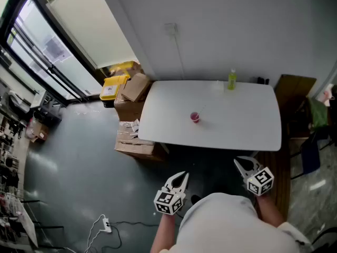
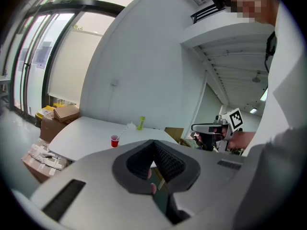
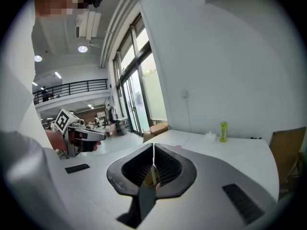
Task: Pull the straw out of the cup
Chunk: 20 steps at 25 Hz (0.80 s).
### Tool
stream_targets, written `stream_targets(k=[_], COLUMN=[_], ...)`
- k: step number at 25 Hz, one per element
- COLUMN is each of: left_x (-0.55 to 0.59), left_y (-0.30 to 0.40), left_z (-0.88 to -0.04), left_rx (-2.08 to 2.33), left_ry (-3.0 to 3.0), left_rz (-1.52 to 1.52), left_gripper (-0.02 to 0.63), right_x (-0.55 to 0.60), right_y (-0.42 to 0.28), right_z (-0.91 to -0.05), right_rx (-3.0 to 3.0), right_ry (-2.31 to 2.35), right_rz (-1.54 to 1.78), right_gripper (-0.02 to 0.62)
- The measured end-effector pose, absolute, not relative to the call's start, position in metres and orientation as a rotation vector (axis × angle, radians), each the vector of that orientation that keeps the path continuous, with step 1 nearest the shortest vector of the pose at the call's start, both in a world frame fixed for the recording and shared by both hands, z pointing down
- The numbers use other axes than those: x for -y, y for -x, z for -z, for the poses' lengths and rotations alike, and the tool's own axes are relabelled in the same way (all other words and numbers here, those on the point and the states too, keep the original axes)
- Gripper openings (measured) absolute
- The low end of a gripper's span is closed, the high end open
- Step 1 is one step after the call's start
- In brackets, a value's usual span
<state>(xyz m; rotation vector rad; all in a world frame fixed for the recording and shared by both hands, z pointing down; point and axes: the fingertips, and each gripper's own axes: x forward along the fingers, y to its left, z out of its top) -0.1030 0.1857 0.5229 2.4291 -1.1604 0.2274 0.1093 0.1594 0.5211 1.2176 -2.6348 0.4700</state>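
At the bottom of the head view, close to the person's white-clad body, the left tool [image 1: 180, 176] and the right tool [image 1: 241, 164] hang short of the white worktop [image 1: 237, 125]. Each has its jaws pressed together with nothing between them.

The small red cup [image 1: 195, 117] stands just left of the worktop's middle, well apart from both tools. A thin white straw [image 1: 200, 110] stands in it, leaning toward the upper right. Whether the cup holds any drink is too small to tell.

No step of the pull seems begun; this looks like the approach. The next move probably calls for stepping in, parting one tool's jaws around the straw above the rim, and perhaps steadying the light cup with the other tool.

A green bottle [image 1: 231, 80] stands at the far edge. Cardboard boxes [image 1: 136, 88] sit at the worktop's left end, contents unseen.
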Motion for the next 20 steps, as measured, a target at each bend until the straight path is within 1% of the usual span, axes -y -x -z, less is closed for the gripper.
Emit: stream_targets(k=[20], left_x=[-0.1879], left_y=[0.1019], left_z=[-0.5278], left_rx=[1.166], left_ry=[-2.404], left_rz=[-0.238], left_gripper=[0.002], right_x=[-0.1558], right_y=[-0.1082], right_z=[-0.5185], right_rx=[2.633], right_ry=[-1.221], right_rz=[-0.483], right_gripper=[0.04])
